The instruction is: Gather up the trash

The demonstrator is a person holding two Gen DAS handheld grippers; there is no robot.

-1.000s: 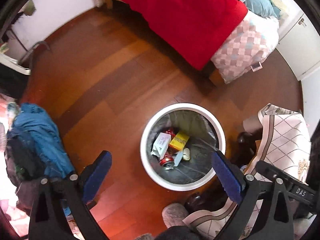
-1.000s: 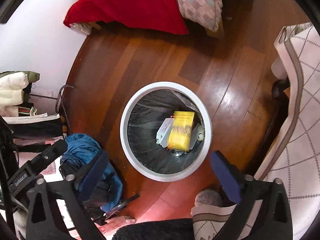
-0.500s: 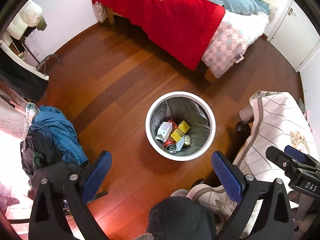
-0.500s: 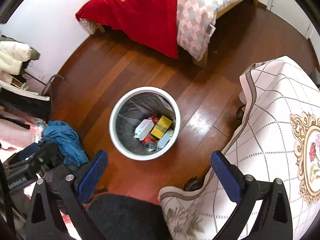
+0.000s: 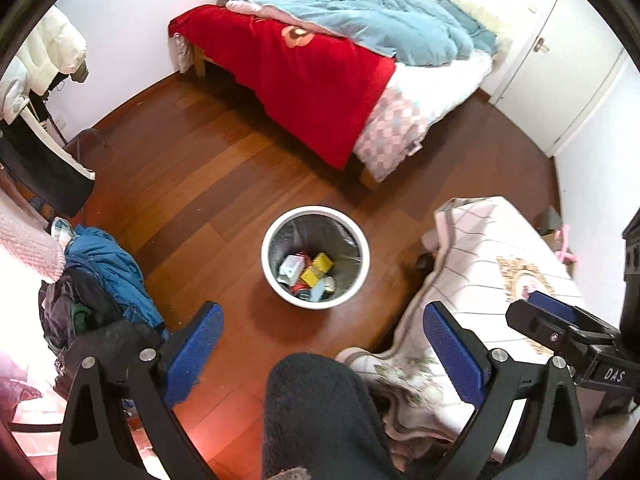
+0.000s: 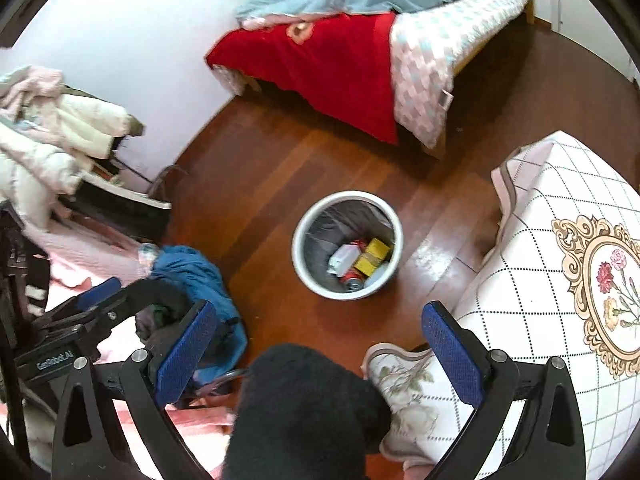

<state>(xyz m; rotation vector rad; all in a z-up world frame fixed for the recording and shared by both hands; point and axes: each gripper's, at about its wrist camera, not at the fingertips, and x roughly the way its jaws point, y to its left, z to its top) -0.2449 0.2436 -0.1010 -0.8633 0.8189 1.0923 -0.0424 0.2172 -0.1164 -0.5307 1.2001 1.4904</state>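
Note:
A white round trash bin (image 5: 276,276) with a grey liner stands on the wooden floor; it also shows in the right wrist view (image 6: 304,268). Inside lie a yellow box (image 5: 318,270), a white carton (image 5: 291,266) and a red can (image 5: 300,290). My left gripper (image 5: 322,350) is open and empty, high above the floor, nearer to me than the bin. My right gripper (image 6: 320,346) is open and empty, also high above the bin. The right gripper's body shows in the left wrist view (image 5: 568,336).
A bed with a red blanket (image 5: 304,76) stands at the back. A table with a checked cloth (image 6: 560,280) is on the right. Blue clothes (image 5: 108,268) are heaped on the left. A black fuzzy object (image 5: 316,416) fills the bottom middle.
Both grippers have risen well away from the bin, which now looks smaller. More of the bed and the table has come into view. Both stay open.

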